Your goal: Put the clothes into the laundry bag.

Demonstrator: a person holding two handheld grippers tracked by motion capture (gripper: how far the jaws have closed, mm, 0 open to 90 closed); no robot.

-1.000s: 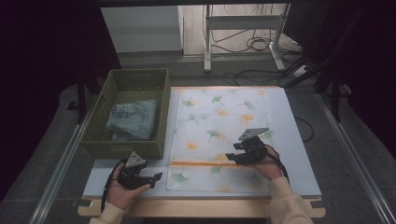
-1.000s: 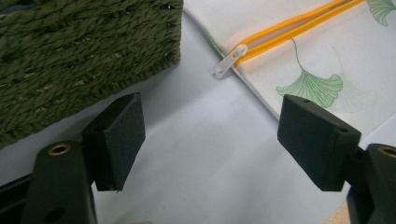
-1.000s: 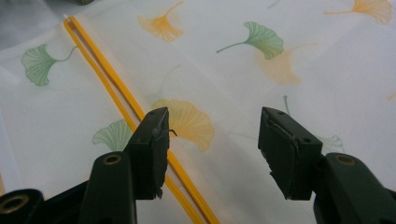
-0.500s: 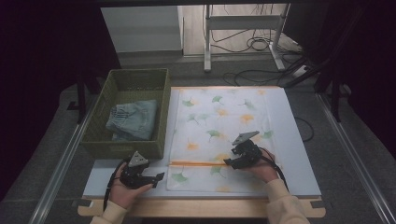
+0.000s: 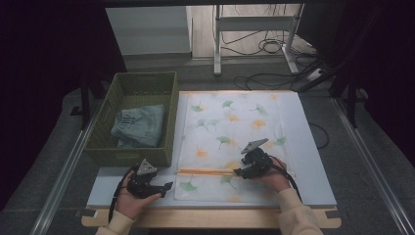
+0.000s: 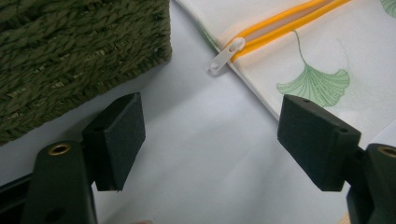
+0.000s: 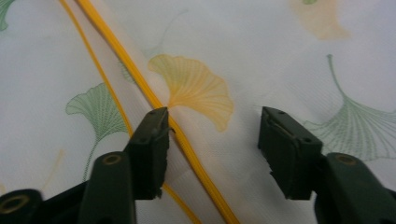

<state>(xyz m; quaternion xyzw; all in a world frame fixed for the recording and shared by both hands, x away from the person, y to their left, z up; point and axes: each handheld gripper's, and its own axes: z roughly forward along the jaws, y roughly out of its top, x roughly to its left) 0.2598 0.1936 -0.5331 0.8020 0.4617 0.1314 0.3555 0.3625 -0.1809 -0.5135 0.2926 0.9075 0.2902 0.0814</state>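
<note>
Laundry bag, white with ginkgo-leaf print, flat on table; orange zipper near its front edge. Right gripper over the zipper, jaws apart and just been closing, nothing pinched. Left gripper spread wide beside white zipper pull. Green basket at left holds folded denim

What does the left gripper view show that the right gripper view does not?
Left gripper view alone: the white zipper pull at the end of the orange zipper, the woven green basket and bare table surface, seen between the open jaws of the left hand-held gripper.
Right gripper view alone: the right hand-held gripper, jaws just closing some but apart, straddling the zipper over an orange ginkgo leaf print.
Both: the white leaf-print laundry bag and its orange zipper.
</note>
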